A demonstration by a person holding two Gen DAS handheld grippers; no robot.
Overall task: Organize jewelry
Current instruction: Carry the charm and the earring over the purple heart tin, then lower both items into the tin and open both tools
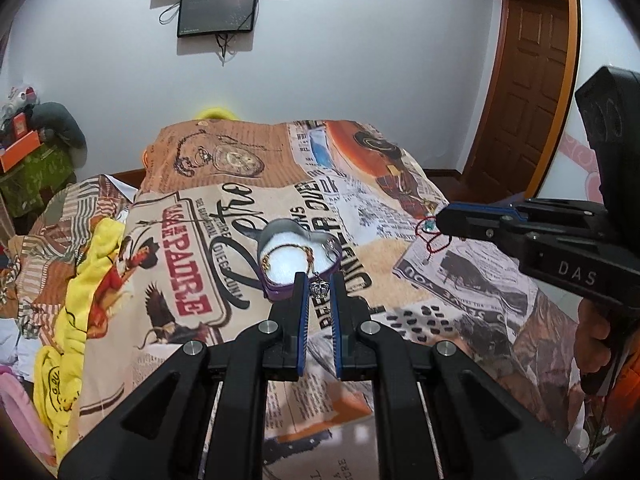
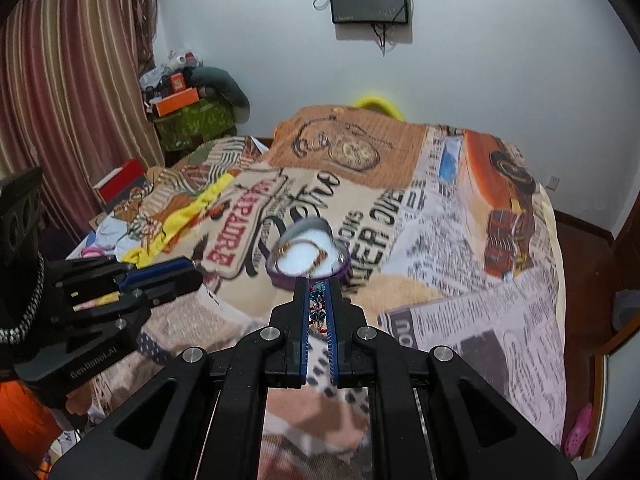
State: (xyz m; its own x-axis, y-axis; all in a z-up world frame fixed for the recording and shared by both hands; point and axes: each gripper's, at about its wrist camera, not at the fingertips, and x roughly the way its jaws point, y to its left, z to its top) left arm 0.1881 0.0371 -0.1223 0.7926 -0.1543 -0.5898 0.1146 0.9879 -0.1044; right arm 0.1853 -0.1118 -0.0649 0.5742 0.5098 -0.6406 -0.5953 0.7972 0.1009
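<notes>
My bed (image 1: 460, 280), under a newspaper-print cover (image 2: 460, 240); on it rest 1 purple heart-shaped jewelry box (image 1: 280, 290), open, and crumpled yellow cloth (image 1: 94, 276) at left.

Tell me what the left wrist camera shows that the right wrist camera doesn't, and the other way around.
Only the left wrist view shows the small silver pendant between the left gripper fingertips, and the wooden door. Only the right wrist view shows the striped curtain and the beaded piece on red cord clamped deep in the right gripper. Both show the purple heart-shaped jewelry box, open with a gold chain on its white lining, on the printed bedspread.
</notes>
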